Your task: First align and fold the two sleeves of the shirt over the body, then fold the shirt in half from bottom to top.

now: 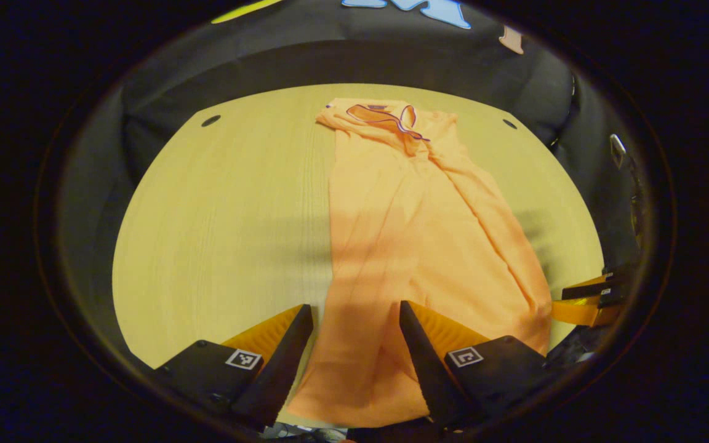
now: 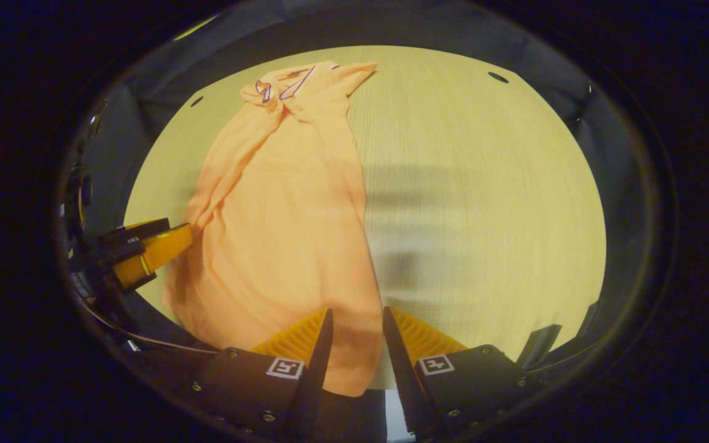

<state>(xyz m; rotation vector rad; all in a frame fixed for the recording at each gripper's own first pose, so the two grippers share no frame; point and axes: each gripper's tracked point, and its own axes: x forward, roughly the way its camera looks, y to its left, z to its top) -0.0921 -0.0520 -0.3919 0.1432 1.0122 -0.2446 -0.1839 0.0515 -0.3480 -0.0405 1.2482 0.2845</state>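
Left gripper (image 1: 354,314) hangs over the orange shirt's (image 1: 416,234) bottom hem, fingers spread wide, gripping nothing. The shirt lies lengthwise on the wooden table (image 1: 225,215), sleeves folded in, collar at the far end. Right gripper (image 2: 354,317) straddles the hem's other corner, jaws parted, not pinching.

Orange shirt (image 1: 416,234) flat on bench, sleeves folded in, narrow strip, collar far end, hem between left gripper (image 1: 354,320) fingers.

Left tool (image 1: 356,312) agape over orange shirt's (image 1: 416,234) hem, on wooden table (image 1: 225,209).
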